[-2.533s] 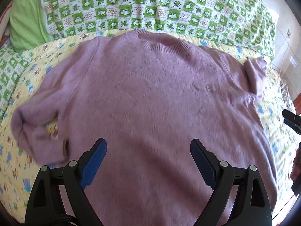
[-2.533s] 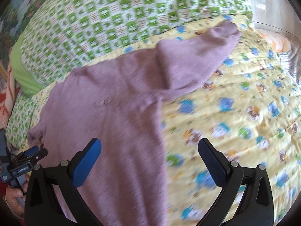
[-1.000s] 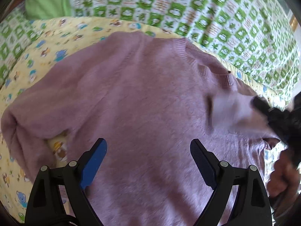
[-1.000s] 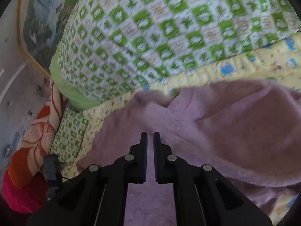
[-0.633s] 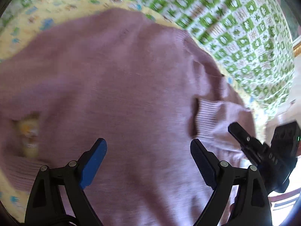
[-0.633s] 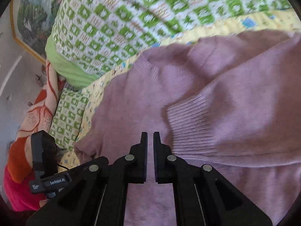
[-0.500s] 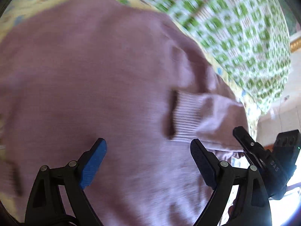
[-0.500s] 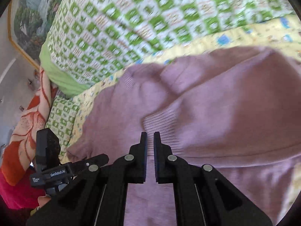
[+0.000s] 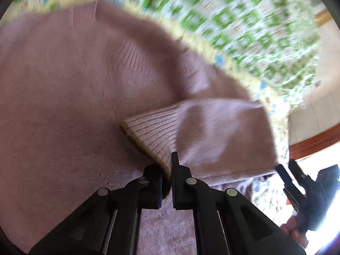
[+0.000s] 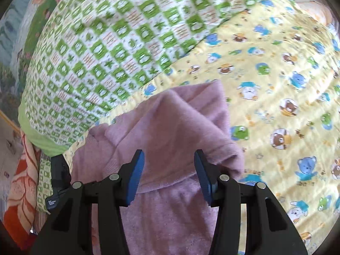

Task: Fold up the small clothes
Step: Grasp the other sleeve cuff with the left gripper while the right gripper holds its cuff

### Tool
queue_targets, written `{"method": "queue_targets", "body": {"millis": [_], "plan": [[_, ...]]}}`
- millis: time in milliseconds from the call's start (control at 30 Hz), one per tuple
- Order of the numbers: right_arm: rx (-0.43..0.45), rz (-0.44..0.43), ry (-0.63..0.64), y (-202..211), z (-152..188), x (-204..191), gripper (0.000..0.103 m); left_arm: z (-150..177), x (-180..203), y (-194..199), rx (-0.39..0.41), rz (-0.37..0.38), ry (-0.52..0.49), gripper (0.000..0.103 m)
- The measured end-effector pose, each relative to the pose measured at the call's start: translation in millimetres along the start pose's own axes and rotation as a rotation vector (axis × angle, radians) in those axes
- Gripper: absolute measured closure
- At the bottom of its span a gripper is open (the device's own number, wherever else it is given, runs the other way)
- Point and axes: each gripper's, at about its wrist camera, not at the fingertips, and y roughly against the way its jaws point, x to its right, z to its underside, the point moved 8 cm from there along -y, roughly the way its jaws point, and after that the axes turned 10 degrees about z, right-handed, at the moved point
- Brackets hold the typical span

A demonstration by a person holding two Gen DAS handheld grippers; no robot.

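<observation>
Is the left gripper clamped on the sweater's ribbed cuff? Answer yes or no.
Yes: the left gripper has its jaws shut on the ribbed cuff of the purple sweater, the knit pinched between them.

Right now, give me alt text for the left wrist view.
The left tool is shut on the ribbed cuff of a mauve sweater spread on a bed. A green checked quilt lies behind, blurred.

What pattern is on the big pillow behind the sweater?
Green and white checks with small motifs on the pillow; clearest in the right wrist view.
</observation>
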Motion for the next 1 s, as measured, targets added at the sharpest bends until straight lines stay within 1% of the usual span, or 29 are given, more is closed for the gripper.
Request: {"method": "queue_targets", "body": {"millis": [67, 133, 167, 200, 267, 300, 367, 400, 467, 533, 600, 633, 667, 767, 867, 933, 967, 1000], "plan": [[0.021, -0.001, -0.024, 3.3, -4.0, 3.9, 0.053, -5.1, 13.0, 32.0, 0.058, 0.041, -0.034, 0.100], [0.041, 0.006, -0.028, 8.3, -8.0, 4.9, 0.053, -10.2, 15.7, 72.3, 0.132, 0.037, -0.075, 0.100], [0.050, 0.010, -0.027, 11.1, -10.7, 5.5, 0.053, -10.6, 7.0, 95.4, 0.172, 0.009, -0.093, 0.100], [0.057, 0.012, -0.025, 14.1, -12.1, 7.3, 0.053, -10.5, -3.2, 106.1, 0.187, -0.010, -0.095, 0.100], [0.067, 0.022, -0.019, 15.2, -15.8, 10.8, 0.053, -6.3, -41.4, 118.6, 0.184, -0.075, -0.066, 0.100], [0.067, 0.029, -0.017, 13.2, -16.5, 12.7, 0.052, -2.3, -67.0, 120.1, 0.166, -0.106, -0.025, 0.100], [0.054, 0.041, -0.018, 5.8, -15.3, 16.0, 0.050, 7.7, -106.5, 122.6, 0.152, -0.157, 0.045, 0.100], [0.043, 0.049, -0.022, 1.1, -13.5, 17.4, 0.049, 13.6, -120.0, 124.1, 0.145, -0.175, 0.072, 0.100], [0.021, 0.049, -0.016, -9.1, -10.1, 17.7, 0.049, 22.3, -135.6, 125.0, 0.142, -0.173, 0.106, 0.100], [-0.004, 0.066, 0.015, -21.7, -7.5, 15.9, 0.048, 26.2, -134.3, 125.2, 0.145, -0.193, 0.091, 0.100], [-0.026, 0.068, 0.038, -32.7, -6.9, 12.7, 0.046, 25.1, -132.3, 126.9, 0.158, -0.214, 0.074, 0.100], [-0.034, 0.074, 0.044, -37.6, -8.0, 12.2, 0.042, 24.3, -133.4, 126.7, 0.158, -0.214, 0.075, 0.100], [-0.039, 0.075, 0.049, -41.4, -9.5, 11.6, 0.039, 23.6, -134.5, 126.0, 0.155, -0.216, 0.073, 0.100], [-0.033, 0.088, 0.065, -52.1, -16.5, 11.7, 0.035, 22.2, -136.0, 124.8, 0.147, -0.231, 0.065, 0.100], [-0.060, 0.086, 0.073, -69.7, -19.0, 11.6, 0.035, 23.2, -140.2, 121.8, 0.139, -0.228, 0.075, 0.100], [-0.085, 0.096, 0.099, -84.6, -16.3, 9.1, 0.035, 23.0, -139.8, 119.9, 0.133, -0.232, 0.072, 0.100], [-0.111, 0.095, 0.121, -92.4, -12.8, 6.7, 0.054, 22.5, -137.8, 119.5, 0.130, -0.227, 0.073, 0.100], [-0.130, 0.084, 0.139, -97.3, -9.5, 3.4, 0.077, 21.0, -133.5, 120.0, 0.133, -0.218, 0.069, 0.100]]}}
